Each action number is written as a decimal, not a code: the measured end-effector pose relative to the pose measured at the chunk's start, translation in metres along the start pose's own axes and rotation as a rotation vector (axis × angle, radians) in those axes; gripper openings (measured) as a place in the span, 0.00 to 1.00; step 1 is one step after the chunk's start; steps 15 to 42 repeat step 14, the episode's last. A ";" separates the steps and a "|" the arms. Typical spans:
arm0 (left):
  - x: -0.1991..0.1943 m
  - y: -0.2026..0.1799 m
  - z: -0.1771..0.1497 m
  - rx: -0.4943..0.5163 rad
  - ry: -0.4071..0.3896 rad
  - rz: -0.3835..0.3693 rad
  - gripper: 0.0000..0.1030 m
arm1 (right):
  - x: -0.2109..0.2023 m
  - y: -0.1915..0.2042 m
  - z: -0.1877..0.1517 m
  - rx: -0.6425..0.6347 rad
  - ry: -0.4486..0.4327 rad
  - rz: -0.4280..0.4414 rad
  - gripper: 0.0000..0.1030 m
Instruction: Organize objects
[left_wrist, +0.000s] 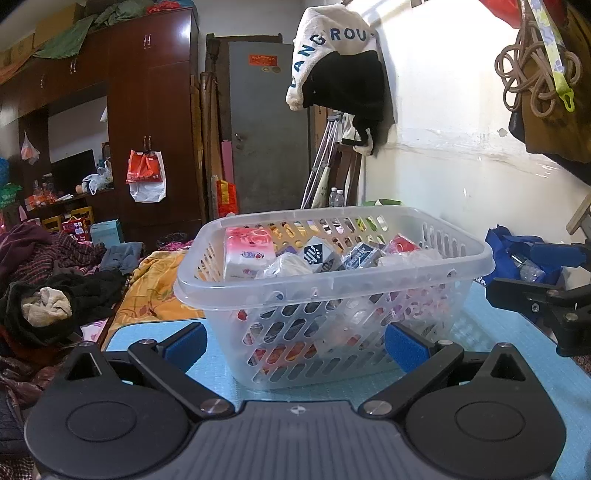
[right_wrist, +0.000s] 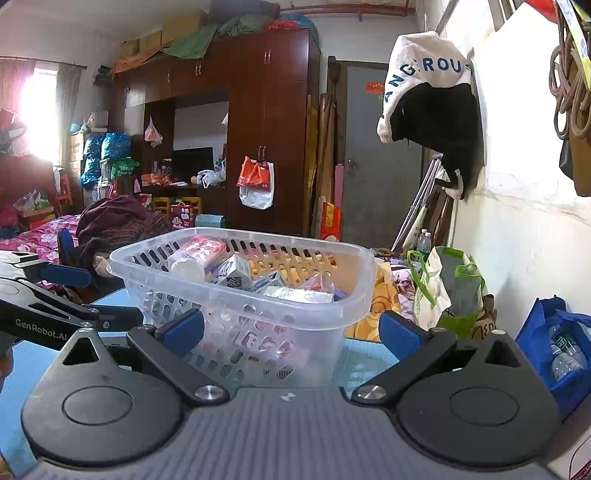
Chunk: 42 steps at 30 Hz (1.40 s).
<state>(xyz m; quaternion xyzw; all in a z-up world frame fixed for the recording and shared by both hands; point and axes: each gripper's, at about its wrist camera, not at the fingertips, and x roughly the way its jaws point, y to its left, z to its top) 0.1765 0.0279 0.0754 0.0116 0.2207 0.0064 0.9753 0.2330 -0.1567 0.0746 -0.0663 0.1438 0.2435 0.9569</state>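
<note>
Left wrist view is showing the left claw (left_wrist: 293, 341) standing released, its blue pads spread wide and gripping nothing. Directly ahead of it, the basket (left_wrist: 332, 291) is resting on the blue tabletop (left_wrist: 517, 343). The basket's near wall is sitting between the two pads without touching either, as far as the view allows a judgement. The basket's long axis is running left to right across this view, so the claw is facing a long side.

Inside the basket, a pink tissue pack (left_wrist: 248, 256) is standing at the left end, with small cartons and wrapped packets lying beside it toward the right. No loose object is showing on the tabletop in either view.

Right wrist view is showing the right claw (right_wrist: 291, 330) likewise released and empty. The basket (right_wrist: 243, 295) is lying ahead and slightly left of it, so this claw is facing a corner, not a flat side. The left claw is appearing at the left edge of this view.

Judgement: the sorting is looking largely complete. If the basket is to be moved, the left claw is the better placed, being squared to the long wall; closing on the rim would need the claw raised to rim height.
</note>
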 end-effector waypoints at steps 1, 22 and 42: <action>0.000 0.000 0.000 -0.001 0.000 0.000 1.00 | 0.000 0.000 0.000 0.000 0.000 0.000 1.00; 0.002 -0.001 -0.002 -0.012 -0.004 -0.004 1.00 | 0.001 0.001 -0.001 -0.002 0.001 0.004 1.00; 0.002 -0.001 -0.002 -0.012 -0.004 -0.004 1.00 | 0.001 0.001 -0.001 -0.002 0.001 0.004 1.00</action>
